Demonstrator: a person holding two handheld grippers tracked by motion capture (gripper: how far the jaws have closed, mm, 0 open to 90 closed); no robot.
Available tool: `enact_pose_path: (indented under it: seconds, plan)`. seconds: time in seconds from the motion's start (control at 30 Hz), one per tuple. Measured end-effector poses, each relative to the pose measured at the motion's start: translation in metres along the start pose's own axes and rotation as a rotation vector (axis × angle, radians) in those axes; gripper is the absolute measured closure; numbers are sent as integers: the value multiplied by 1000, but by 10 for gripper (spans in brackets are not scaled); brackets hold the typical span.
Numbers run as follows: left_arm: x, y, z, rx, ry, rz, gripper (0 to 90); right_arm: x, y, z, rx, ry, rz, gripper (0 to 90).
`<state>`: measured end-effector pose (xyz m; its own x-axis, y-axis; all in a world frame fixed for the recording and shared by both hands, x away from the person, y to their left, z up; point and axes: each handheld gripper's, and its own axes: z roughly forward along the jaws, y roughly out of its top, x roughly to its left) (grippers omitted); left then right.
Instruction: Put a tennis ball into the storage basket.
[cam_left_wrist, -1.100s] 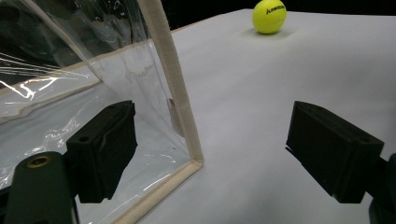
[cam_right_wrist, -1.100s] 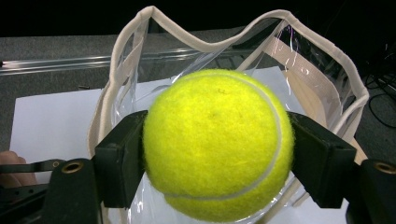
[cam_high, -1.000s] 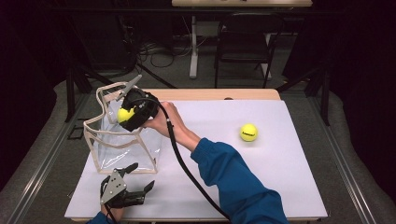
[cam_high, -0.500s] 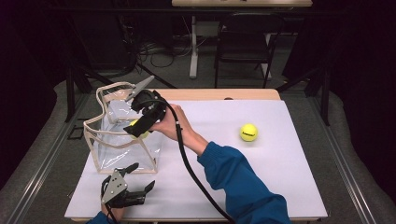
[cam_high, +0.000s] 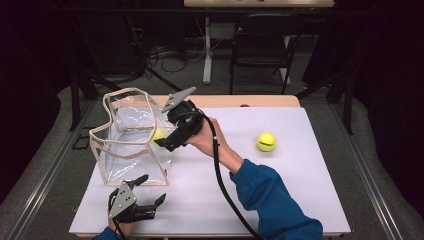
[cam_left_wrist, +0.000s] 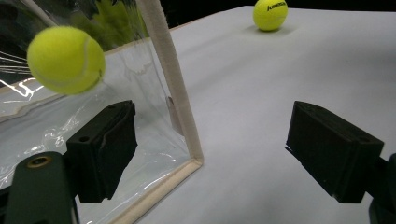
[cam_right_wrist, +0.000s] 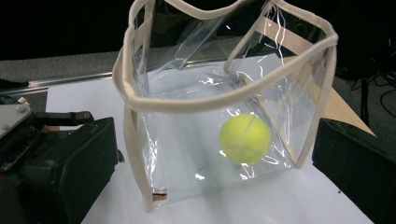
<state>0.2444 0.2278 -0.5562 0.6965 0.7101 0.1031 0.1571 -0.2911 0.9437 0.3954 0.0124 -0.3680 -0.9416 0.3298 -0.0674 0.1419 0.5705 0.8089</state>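
Observation:
A clear plastic bag with beige trim stands open at the table's left. Inside it is a yellow tennis ball, seen through the wall and free of any grip. My right gripper hangs just right of the bag's mouth, tilted down-left; its jaws have just been opening and stand open with nothing between them. A second tennis ball lies on the mat at the right. My left gripper rests open by the bag's front corner.
A white mat covers the wooden table. A dark chair and a desk leg stand on the floor behind. The mat's middle and right hold just the second ball.
The right gripper held the ball over the bag, then opened and drew back to the right. The ball dropped into the bag. The left gripper stayed put.

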Motion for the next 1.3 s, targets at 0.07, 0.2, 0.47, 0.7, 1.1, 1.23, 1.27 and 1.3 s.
enact_pose_path:
  seconds: [0.07,0.2,0.47,0.7,1.1,1.23,1.27,1.3]
  plan:
    - [0,0,0,0,-1,2,159,-2,-7,-5,-7,-11,13,0]
    - [0,0,0,2,1,-1,159,-5,-23,-13,-11,-24,32,0]
    - [0,0,1,7,3,8,159,-3,-50,-24,22,-43,38,0]
    - [-1,0,1,11,5,2,159,1,-78,-28,24,-46,54,0]
    - [-1,0,0,1,8,7,159,1,-120,-41,38,-74,86,0]
    - [-1,0,1,6,7,9,159,0,-140,-47,24,-96,112,5]
    - [-1,0,1,8,7,11,159,-1,-144,-49,25,-98,120,4]
    - [-1,0,1,8,7,12,159,-1,-146,-50,26,-102,124,4]
